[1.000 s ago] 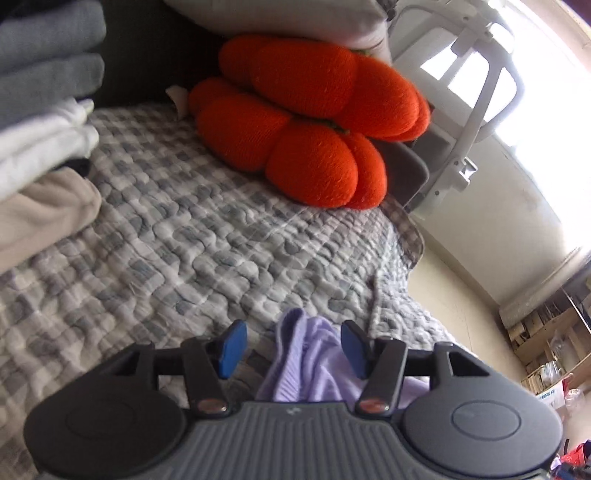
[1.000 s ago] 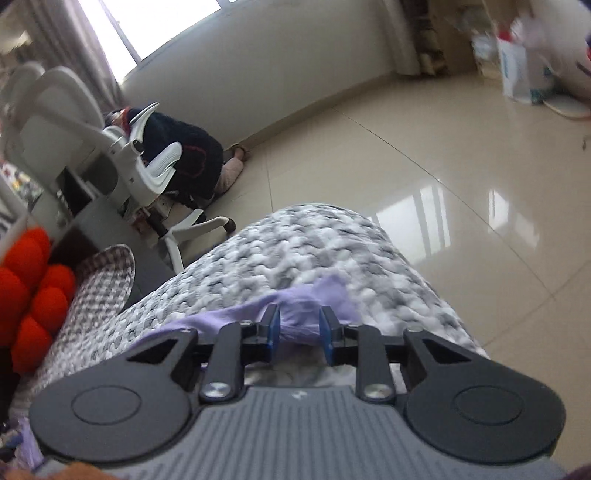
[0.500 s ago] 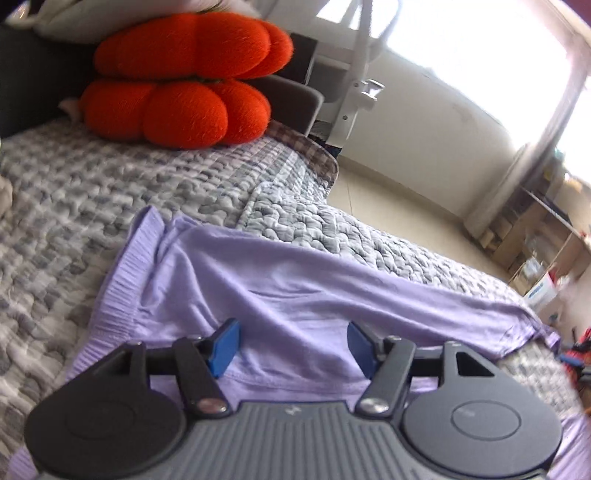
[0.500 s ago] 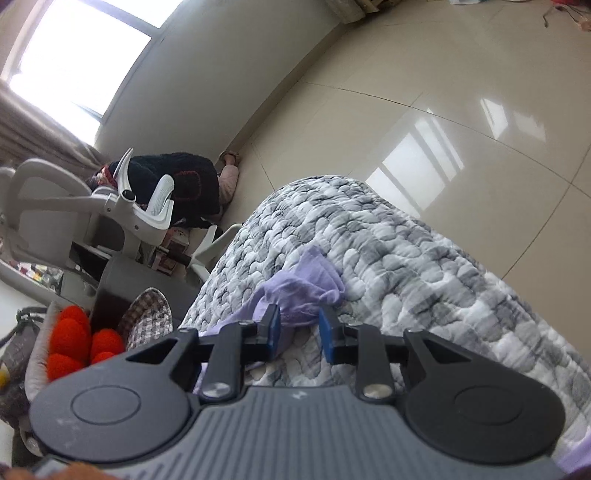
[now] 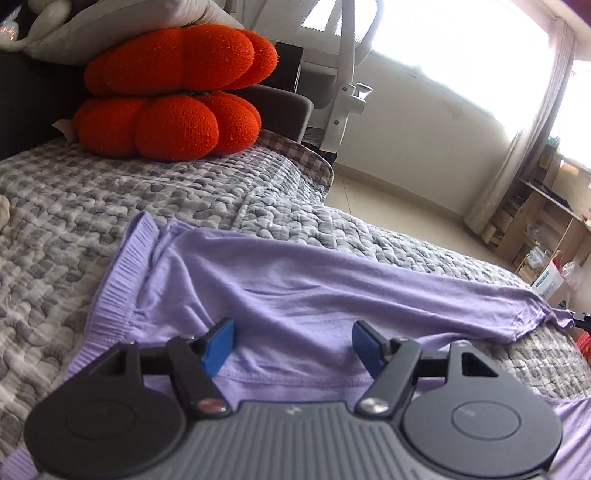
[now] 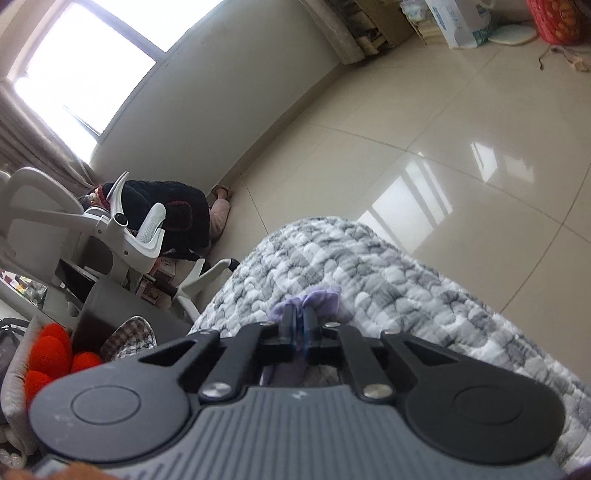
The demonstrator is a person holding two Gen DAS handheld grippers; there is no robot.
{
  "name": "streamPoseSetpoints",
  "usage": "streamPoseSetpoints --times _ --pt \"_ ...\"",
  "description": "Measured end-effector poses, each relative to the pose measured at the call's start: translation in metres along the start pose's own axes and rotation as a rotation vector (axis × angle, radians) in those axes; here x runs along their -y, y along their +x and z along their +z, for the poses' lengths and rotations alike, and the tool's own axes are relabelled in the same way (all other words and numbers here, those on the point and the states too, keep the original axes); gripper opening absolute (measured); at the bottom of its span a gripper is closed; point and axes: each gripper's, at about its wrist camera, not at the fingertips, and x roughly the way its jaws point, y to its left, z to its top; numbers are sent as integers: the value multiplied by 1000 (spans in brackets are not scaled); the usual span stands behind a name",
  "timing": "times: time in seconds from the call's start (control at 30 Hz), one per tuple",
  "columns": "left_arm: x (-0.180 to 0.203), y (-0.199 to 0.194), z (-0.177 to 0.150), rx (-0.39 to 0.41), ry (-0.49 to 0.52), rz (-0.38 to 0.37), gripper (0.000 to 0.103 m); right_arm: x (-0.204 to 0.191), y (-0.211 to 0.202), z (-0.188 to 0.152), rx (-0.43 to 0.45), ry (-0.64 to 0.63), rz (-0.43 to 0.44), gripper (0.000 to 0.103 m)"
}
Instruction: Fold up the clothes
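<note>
Gripper housings: we found only a small pale mark on the grey body of the left gripper (image 5: 293,345) and of the right gripper (image 6: 300,325), too small for us to read.
Cardboard box (image 5: 549,282) on the floor: we saw blue print on its white side, illegible.
White package (image 6: 458,22) by the wall: we made out bluish printing, unreadable.

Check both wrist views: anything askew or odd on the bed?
Nothing damaged. The lilac knit garment lies creased and unfolded across the grey quilted bedspread. Its far end bunches in the shut right gripper; the left gripper is open above it.
</note>
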Motion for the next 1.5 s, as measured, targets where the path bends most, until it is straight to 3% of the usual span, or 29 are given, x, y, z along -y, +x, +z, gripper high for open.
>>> streamPoseSetpoints --times 0.13,0.23,0.37,0.47,0.57,0.7,0.77,0.87,0.97,1.07,1.1,1.23,1.37,1.47,1.5 --pt "-1 -1 -2 10 -4 -1 71 -32 4 13 29 -131 -29 5" --pt "-2 -1 -2 14 -10 -3 71 -78 21 27 21 -250 -45 4" --pt "-7 -2 -1 21 -44 -17 70 -130 -16 38 162 -374 129 4" --pt "-10 -3 0 22 -66 -29 70 -123 -30 37 175 -398 137 4" --pt "-11 -3 0 24 -75 -35 70 -80 -18 33 127 -376 35 4" --pt "-11 -3 0 22 -69 -32 70 -4 23 28 -18 -238 -150 4" --pt "-10 -3 0 22 -66 -31 70 26 33 24 -49 -183 -212 4" --pt "-10 -2 0 20 -64 -32 70 41 29 24 -26 -158 -193 4" --pt "-9 -2 0 18 -56 -32 71 28 24 26 -15 -197 -148 3" --pt "-9 -2 1 15 -57 -35 71 10 24 24 -59 -220 -76 8" --pt "-10 -2 2 14 -60 -38 71 8 25 21 -83 -222 -66 13" --pt "-9 -6 5 7 -56 -56 71 1 31 1 -172 -239 -65 14" --pt "13 -18 8 27 76 -91 69 -15 23 -16 -181 -266 -15 15" --pt "27 -22 7 18 148 -145 70 -45 21 -41 -249 -340 53 17" --pt "30 -22 5 7 159 -160 70 -57 22 -55 -288 -372 71 23"
